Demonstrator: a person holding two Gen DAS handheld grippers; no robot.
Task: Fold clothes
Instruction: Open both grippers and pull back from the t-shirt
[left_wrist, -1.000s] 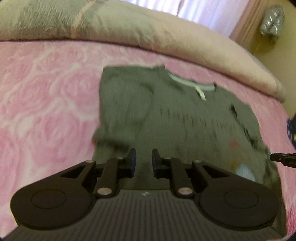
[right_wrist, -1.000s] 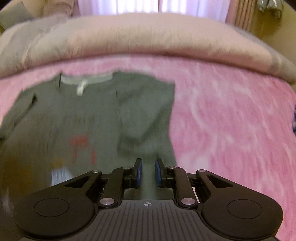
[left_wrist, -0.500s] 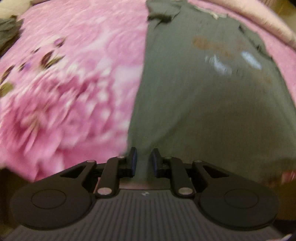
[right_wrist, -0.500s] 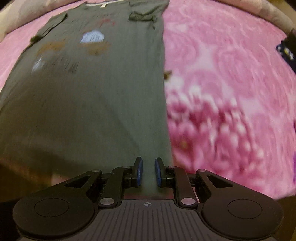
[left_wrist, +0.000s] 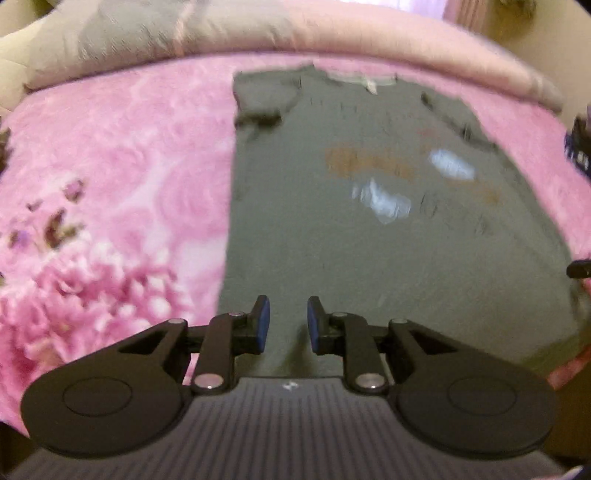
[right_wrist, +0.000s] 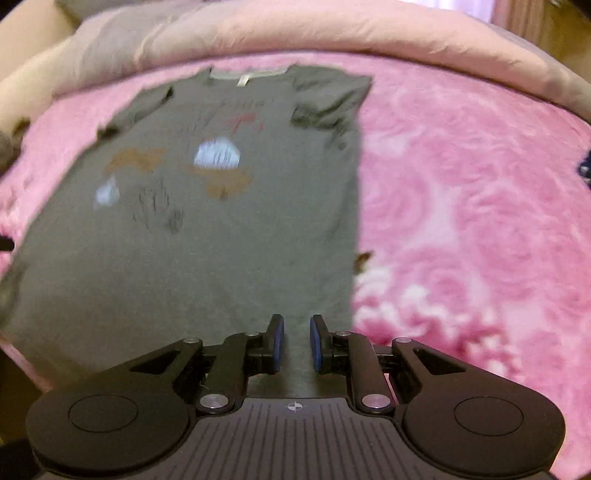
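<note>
A grey-green T-shirt with a faded print lies flat on the pink blanket, collar at the far end and both sleeves folded inward. My left gripper hovers over its near left hem corner. Its jaws are opening, with only the flat fabric showing below the gap and nothing pinched. My right gripper hovers over the near right hem corner of the T-shirt. A narrow gap shows between its blue pads, which grip nothing. The tip of the other gripper shows at the right edge of the left wrist view.
A pink rose-patterned blanket covers the bed on both sides of the shirt, also in the right view. A rolled beige duvet lies beyond the collar. A dark blue item sits at the far right.
Both grippers have pulled back from the folded sleeves near the collar to the shirt's bottom hem. The left jaws stand slightly wider than before.
</note>
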